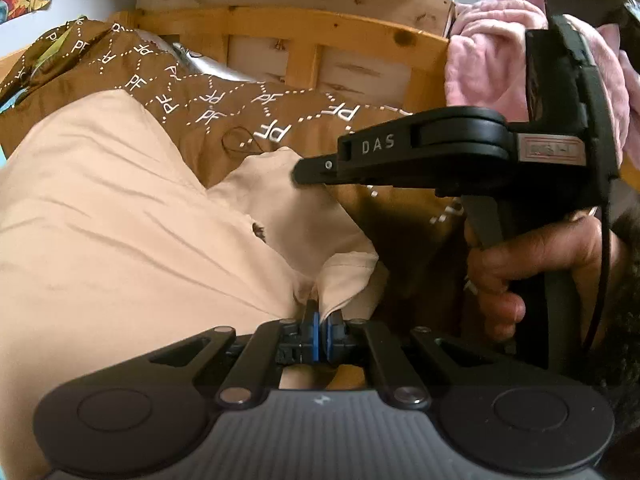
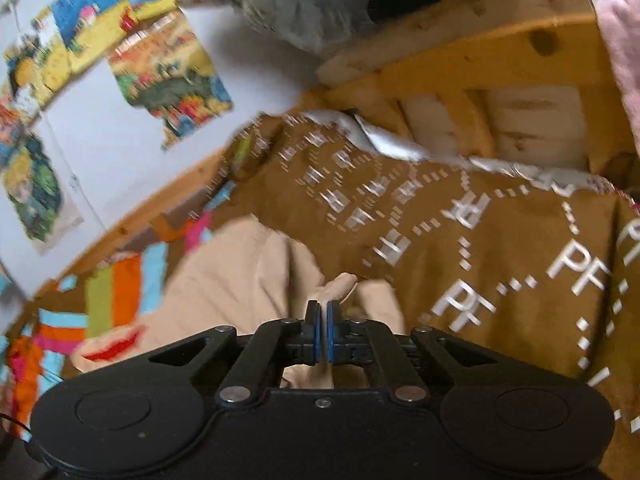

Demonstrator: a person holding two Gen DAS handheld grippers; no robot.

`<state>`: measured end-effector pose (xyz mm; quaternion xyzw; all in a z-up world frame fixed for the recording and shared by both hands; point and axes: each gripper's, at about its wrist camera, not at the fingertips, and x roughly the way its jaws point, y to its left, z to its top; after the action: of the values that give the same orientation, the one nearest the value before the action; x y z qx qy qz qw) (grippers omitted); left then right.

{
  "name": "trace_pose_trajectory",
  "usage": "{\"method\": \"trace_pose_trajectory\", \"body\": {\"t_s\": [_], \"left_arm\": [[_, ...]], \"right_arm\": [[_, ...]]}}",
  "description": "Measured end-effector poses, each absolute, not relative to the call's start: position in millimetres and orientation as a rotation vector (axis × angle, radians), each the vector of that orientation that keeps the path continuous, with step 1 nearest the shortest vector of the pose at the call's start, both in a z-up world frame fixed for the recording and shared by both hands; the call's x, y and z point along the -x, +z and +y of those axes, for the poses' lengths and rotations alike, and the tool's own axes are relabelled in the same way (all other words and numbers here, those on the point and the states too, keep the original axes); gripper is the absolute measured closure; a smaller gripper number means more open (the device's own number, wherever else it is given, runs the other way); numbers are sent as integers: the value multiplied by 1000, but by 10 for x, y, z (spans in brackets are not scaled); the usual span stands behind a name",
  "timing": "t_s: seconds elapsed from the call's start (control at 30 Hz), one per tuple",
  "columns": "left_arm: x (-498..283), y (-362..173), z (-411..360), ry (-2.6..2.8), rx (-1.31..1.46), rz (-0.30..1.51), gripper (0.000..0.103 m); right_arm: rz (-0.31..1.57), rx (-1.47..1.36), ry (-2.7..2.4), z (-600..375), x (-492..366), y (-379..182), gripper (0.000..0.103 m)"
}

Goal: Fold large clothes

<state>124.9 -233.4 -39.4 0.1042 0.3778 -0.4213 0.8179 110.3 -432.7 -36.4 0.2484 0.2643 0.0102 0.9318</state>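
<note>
Left gripper (image 1: 322, 314) and right gripper (image 2: 323, 312) each pinching beige garment (image 1: 120, 208), brown patterned bedspread (image 1: 224, 120), wooden bedframe (image 1: 320, 28), postered wall (image 2: 120, 140)

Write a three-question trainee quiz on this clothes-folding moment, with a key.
1. True or false: the left gripper is shut on the beige garment.
2. Multiple choice: what lies under the beige garment? A) a brown blanket printed with white letters B) a bare wooden floor C) a glass table
3. Short answer: what colour is the fluffy fabric draped at the wooden bed frame in the left wrist view?

Key:
1. True; cloth is pinched between its pads. The right gripper is likewise shut on the same garment.
2. A
3. Pink
</note>
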Motion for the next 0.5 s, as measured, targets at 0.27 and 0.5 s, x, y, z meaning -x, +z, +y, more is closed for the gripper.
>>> {"method": "trace_pose_trajectory", "body": {"t_s": [0.27, 0.5], "left_arm": [[-1199, -64, -2087, -982, -99, 781, 49], [-1237, 399, -1400, -857, 104, 711, 29]], "right_arm": [[610, -412, -36, -4295, -1254, -624, 101], [624, -353, -36, -4238, -1304, -661, 101]]}}
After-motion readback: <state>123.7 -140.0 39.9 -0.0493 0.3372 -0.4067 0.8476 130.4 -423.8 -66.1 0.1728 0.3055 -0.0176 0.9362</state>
